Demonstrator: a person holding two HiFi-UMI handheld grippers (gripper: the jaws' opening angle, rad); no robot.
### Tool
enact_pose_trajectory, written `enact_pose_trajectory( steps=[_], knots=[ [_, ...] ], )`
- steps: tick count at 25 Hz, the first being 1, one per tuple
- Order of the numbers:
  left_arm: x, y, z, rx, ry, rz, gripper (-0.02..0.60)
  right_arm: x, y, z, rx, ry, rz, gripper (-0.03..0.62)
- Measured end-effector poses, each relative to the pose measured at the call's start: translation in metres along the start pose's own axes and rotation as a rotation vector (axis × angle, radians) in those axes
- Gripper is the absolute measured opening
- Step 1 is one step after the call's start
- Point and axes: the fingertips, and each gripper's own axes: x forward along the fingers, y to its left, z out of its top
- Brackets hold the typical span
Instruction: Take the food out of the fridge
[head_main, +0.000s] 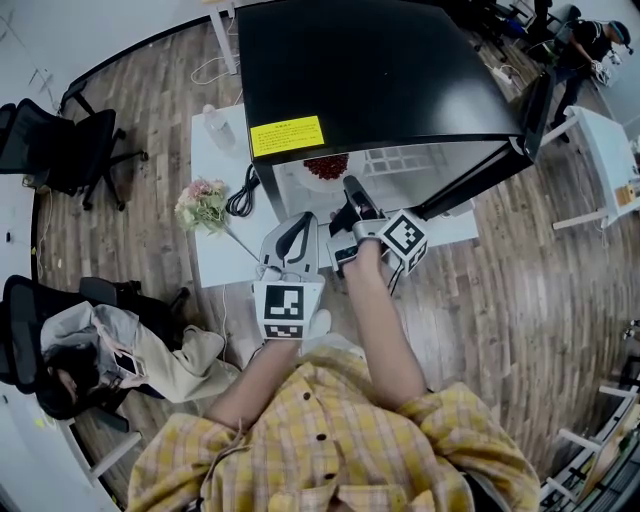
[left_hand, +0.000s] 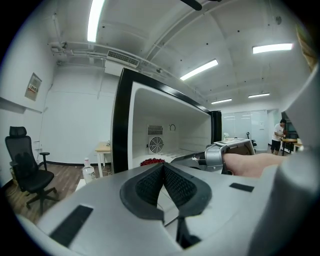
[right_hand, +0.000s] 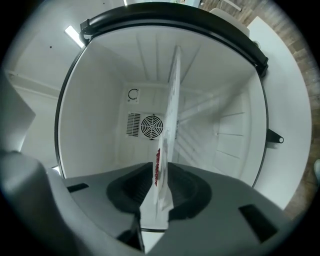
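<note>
A black fridge (head_main: 380, 70) stands open on a white table (head_main: 215, 255). Inside lies a white plate (head_main: 312, 183) with red food (head_main: 326, 165); the left gripper view shows the red food (left_hand: 151, 161) low in the white interior. My right gripper (head_main: 348, 186) reaches into the fridge, rolled on its side. In its own view the plate (right_hand: 172, 120) stands edge-on between the jaws, red food (right_hand: 156, 167) on its left face, and the right gripper (right_hand: 159, 195) is shut on the rim. My left gripper (left_hand: 162, 167) is shut and empty in front of the fridge, left of the right gripper (left_hand: 225, 154).
The fridge door (head_main: 500, 165) swings open to the right. A bunch of flowers (head_main: 203, 205), a black cable (head_main: 240, 195) and a clear bottle (head_main: 215, 125) lie on the table's left. Office chairs (head_main: 80, 150) stand to the left. A person (head_main: 585, 45) works far back right.
</note>
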Motion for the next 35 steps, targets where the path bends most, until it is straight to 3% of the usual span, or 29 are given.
enact_pose_trajectory(
  steps=[4, 6, 35],
  knots=[
    [-0.003, 0.0, 0.0, -0.002, -0.002, 0.003, 0.008, 0.0, -0.003, 0.0, 0.038, -0.01, -0.008, 0.024],
    [-0.004, 0.0, 0.0, -0.005, -0.006, 0.001, 0.008, -0.001, -0.001, 0.001, 0.041, -0.018, -0.012, 0.018],
    [-0.023, -0.013, 0.008, -0.01, -0.034, -0.086, 0.008, -0.044, 0.033, 0.005, 0.077, -0.154, 0.087, 0.017]
  ],
)
